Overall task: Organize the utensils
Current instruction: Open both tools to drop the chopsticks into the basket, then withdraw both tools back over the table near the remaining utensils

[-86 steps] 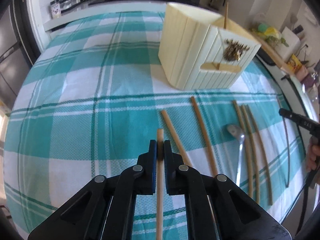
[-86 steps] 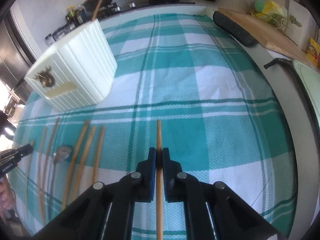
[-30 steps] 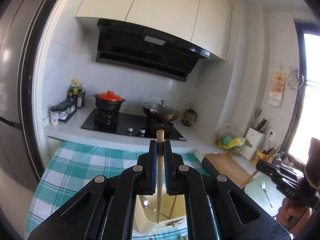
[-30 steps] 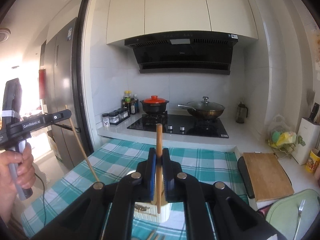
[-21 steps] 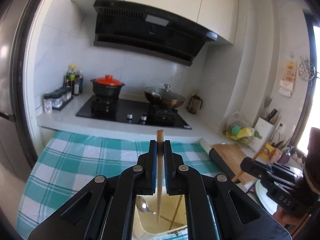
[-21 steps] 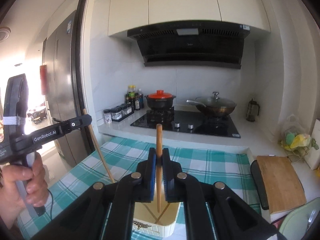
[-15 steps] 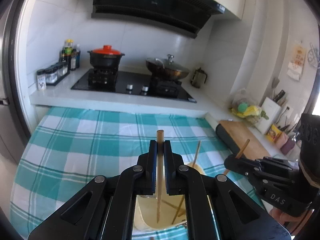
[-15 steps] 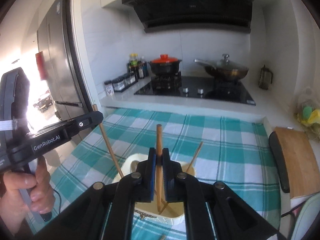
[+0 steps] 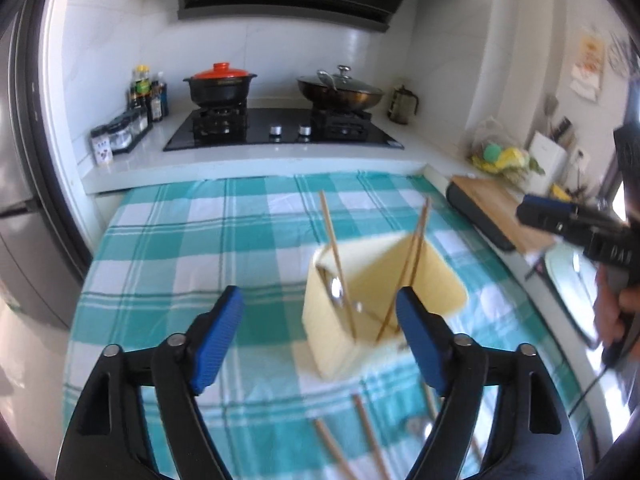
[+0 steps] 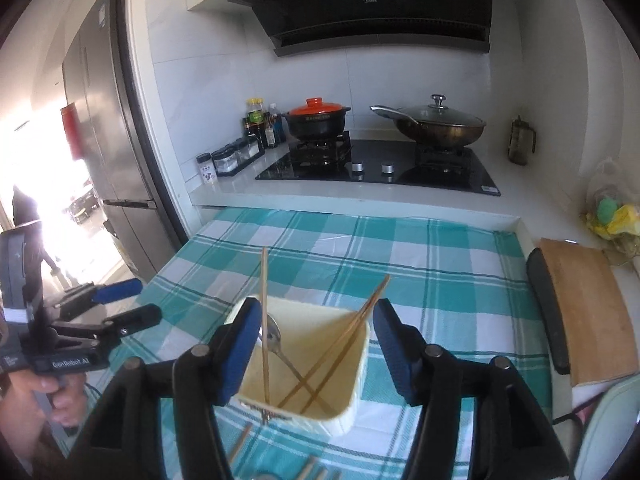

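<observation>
A cream utensil holder (image 9: pixel 332 348) (image 10: pixel 340 412) stands on the teal checked cloth (image 9: pixel 180 248). Three wooden chopsticks (image 9: pixel 334 248) (image 10: pixel 360 320) and a metal spoon (image 9: pixel 335 288) (image 10: pixel 274 334) lean inside it. My left gripper (image 9: pixel 320 320) hovers above and in front of the holder; its jaws are opening, and no chopstick is left between the blue pads. My right gripper (image 10: pixel 316 340) also hangs over the holder, its jaws opening with nothing gripped. Each gripper shows in the other's view: the left gripper (image 10: pixel 116 304), the right gripper (image 9: pixel 536 210). Loose chopsticks (image 9: pixel 360 432) (image 10: pixel 240 444) lie on the cloth in front of the holder.
Behind the table is a counter with a hob (image 9: pixel 276 128), a red-lidded pot (image 10: pixel 318 118), a wok (image 10: pixel 440 126) and bottles (image 9: pixel 148 96). A wooden cutting board (image 10: pixel 588 312) lies to the right, and a fridge (image 10: pixel 104 128) stands to the left. A hand (image 10: pixel 40 392) holds the left gripper's handle.
Both grippers tilted down over the holder, then opened and let go of their chopsticks, which now stand inside it.
</observation>
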The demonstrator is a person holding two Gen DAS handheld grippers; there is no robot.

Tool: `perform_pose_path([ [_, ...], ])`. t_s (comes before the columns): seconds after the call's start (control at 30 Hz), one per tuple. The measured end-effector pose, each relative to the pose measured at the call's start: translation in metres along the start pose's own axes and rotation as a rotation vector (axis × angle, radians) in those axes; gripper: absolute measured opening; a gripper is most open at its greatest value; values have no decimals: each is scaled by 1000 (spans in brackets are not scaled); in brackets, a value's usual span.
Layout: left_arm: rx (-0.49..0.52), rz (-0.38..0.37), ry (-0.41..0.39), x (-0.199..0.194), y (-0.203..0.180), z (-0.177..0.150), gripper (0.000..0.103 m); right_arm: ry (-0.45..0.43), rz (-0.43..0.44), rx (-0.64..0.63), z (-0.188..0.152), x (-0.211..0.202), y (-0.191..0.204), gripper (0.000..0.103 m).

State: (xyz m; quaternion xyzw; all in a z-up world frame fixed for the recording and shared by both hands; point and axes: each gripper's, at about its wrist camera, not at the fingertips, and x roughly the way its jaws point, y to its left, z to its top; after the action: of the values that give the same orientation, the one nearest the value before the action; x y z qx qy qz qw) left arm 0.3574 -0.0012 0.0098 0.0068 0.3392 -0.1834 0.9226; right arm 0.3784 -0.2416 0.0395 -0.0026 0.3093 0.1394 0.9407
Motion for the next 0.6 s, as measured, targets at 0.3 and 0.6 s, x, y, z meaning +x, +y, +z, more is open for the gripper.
perform_pose_path([
  [0.3,56,10,148,-65,-24,-147,93,60,-306,-241,-159,-104,12,67],
  [0.6,-12,151,164,-17,-19,-224,94,169,-390,-107,-297,-85,9,69],
])
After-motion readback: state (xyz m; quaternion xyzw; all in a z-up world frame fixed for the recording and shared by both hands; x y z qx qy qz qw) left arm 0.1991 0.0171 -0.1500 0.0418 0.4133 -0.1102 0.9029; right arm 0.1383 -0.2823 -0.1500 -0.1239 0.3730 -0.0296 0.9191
